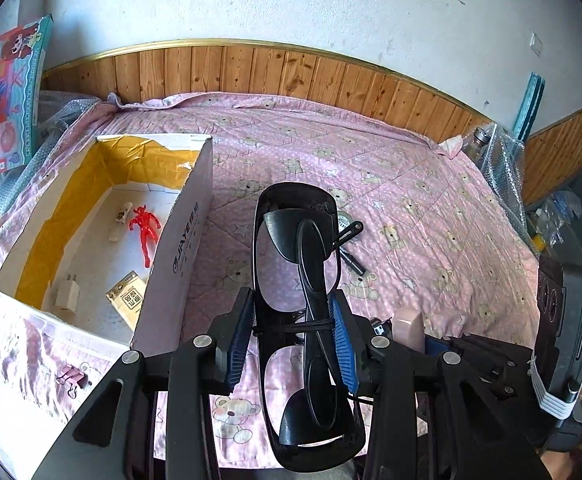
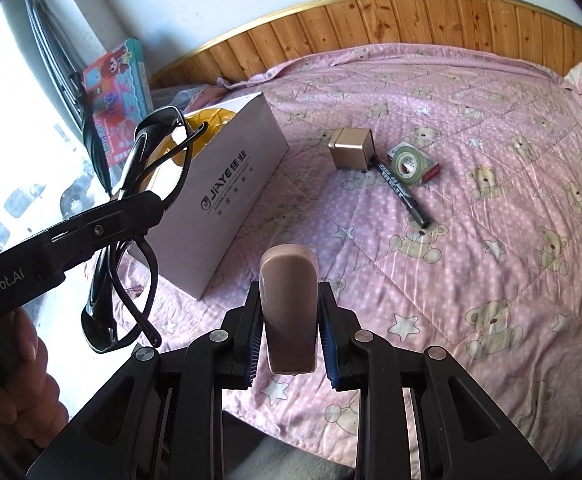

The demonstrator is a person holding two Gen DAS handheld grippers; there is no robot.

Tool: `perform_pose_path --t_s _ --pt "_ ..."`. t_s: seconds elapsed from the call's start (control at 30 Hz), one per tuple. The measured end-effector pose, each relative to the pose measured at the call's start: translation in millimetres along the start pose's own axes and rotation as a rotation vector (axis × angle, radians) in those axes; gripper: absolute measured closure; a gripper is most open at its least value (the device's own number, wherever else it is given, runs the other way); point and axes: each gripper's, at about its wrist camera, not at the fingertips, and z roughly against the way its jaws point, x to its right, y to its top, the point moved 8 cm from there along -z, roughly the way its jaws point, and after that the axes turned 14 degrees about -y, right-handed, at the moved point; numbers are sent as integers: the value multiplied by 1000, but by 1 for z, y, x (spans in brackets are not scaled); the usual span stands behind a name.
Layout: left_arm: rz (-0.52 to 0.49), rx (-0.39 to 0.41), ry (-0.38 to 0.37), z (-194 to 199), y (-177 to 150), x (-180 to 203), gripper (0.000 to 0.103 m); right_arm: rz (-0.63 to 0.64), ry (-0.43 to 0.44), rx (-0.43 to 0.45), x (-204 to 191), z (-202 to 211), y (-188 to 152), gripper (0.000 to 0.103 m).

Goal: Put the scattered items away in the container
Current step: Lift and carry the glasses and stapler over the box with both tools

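My left gripper (image 1: 291,304) is shut on black glasses (image 1: 287,236), which hang above the pink bear-print bedspread just right of the open white box (image 1: 179,248). The box holds a red figure (image 1: 144,232), a small bottle (image 1: 123,214), a white plug (image 1: 67,292) and a yellow packet (image 1: 129,300). My right gripper (image 2: 291,292) is shut on a brownish-pink block (image 2: 289,312), over the bed near the box's (image 2: 227,184) front corner. Farther out lie a gold cube (image 2: 350,148), a black marker (image 2: 403,192) and a green tape roll (image 2: 407,162) on a small red-white pack (image 2: 431,172).
A pink binder clip (image 1: 71,376) lies on the bedspread by the box's near corner. A toy carton (image 1: 7,100) leans at the far left. Wood panelling (image 1: 291,76) borders the bed. A glass jar (image 1: 479,140) and bubble wrap sit at the far right corner.
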Motion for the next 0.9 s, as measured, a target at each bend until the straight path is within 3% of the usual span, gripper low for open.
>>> perform_pose_path --t_s 0.9 --pt "92 113 -5 59 -1 -45 64 109 7 23 -62 17 1 76"
